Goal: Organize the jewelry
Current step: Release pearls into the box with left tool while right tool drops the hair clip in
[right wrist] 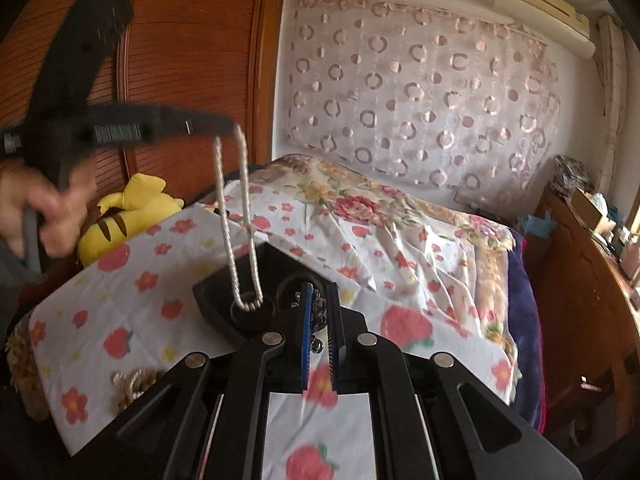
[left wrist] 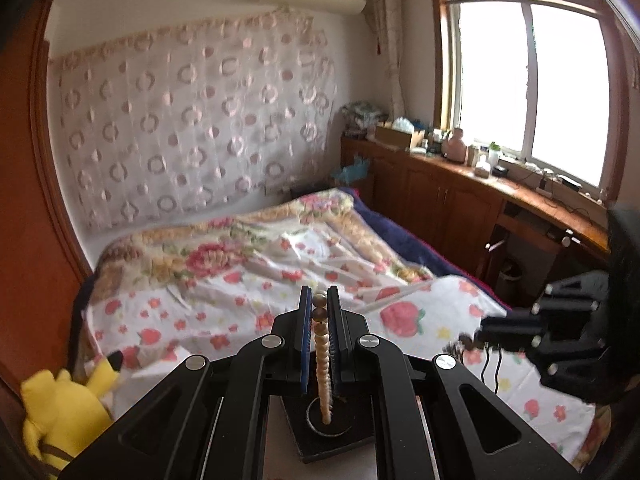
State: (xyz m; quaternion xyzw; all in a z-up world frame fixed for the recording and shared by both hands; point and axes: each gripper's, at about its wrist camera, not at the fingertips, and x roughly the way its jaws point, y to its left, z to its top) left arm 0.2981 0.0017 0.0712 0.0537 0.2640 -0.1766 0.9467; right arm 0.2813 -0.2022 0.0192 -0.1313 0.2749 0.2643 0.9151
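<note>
Black linkage arms of the left gripper fill the bottom of its own view, its blue-padded fingers pinched nearly together on a pale beaded bracelet that has a couple of darker brown beads at the top. From the right wrist view this bracelet hangs as a long loop from the left gripper, its lowest beads reaching down into a round recess of a black jewelry tray. That tray rests on the bed, which is covered with a white sheet printed with strawberries and flowers. The right gripper is also closed almost fully, holding a dark metallic chain between its pads, with small round beads dangling below; it sits just beside the tray's rim. A person's hand grips the left tool's handle at the left edge, blurred. Around them lie a yellow plush toy against the wooden wardrobe, a coil of pale rope or beads on the sheet, and a circle-patterned curtain on the wall. A cluttered wooden desk runs under the window, holding boxes, bottles and a pink jar, too small to read any labels.
</note>
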